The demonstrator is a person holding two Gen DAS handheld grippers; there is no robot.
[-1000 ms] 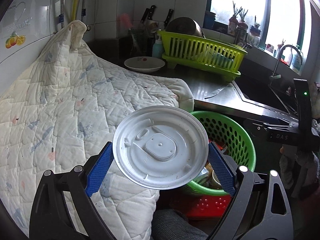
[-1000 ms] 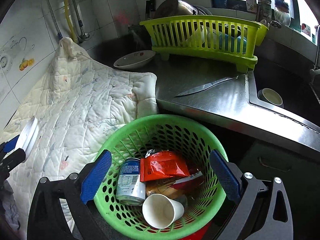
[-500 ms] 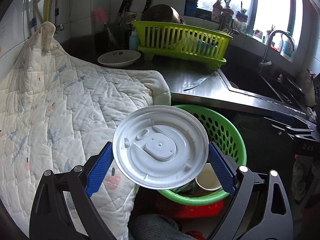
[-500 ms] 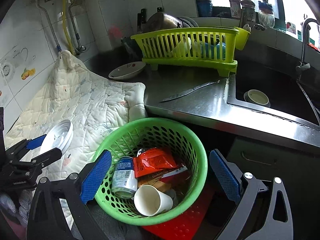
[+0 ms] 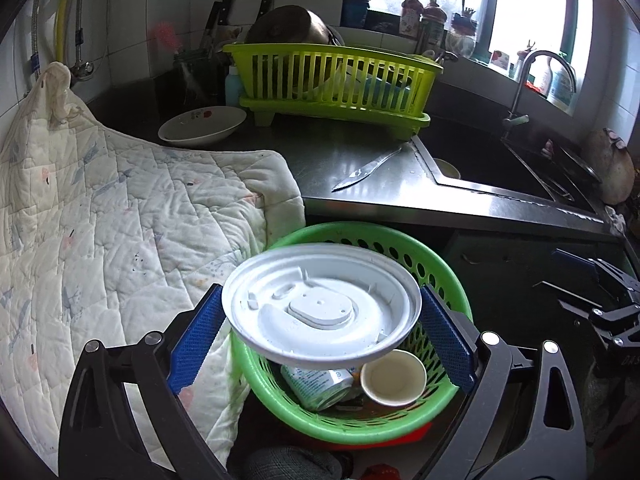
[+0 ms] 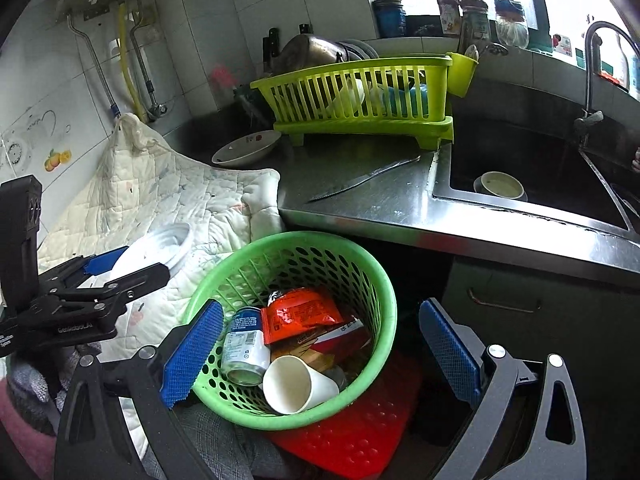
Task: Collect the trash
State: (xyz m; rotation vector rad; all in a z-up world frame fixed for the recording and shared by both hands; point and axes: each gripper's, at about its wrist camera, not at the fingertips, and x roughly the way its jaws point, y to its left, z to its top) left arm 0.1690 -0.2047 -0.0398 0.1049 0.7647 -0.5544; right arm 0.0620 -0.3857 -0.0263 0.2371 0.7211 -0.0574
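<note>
Left gripper (image 5: 322, 330) clamps white lid (image 5: 320, 304), lower centre, over green basket (image 5: 448, 280); right gripper (image 6: 316, 354) spread, empty. Quilt (image 5: 120, 220) left; knife (image 5: 366, 168) on steel counter (image 5: 400, 196).

A white plastic lid (image 5: 320, 308) is seen over a perforated green basket (image 6: 360, 280); a red snack packet (image 6: 300, 312) and a pale floral quilt (image 5: 120, 220) are shown nearby.

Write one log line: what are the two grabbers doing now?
left gripper: holding white lid above green basket | right gripper: open, empty
</note>
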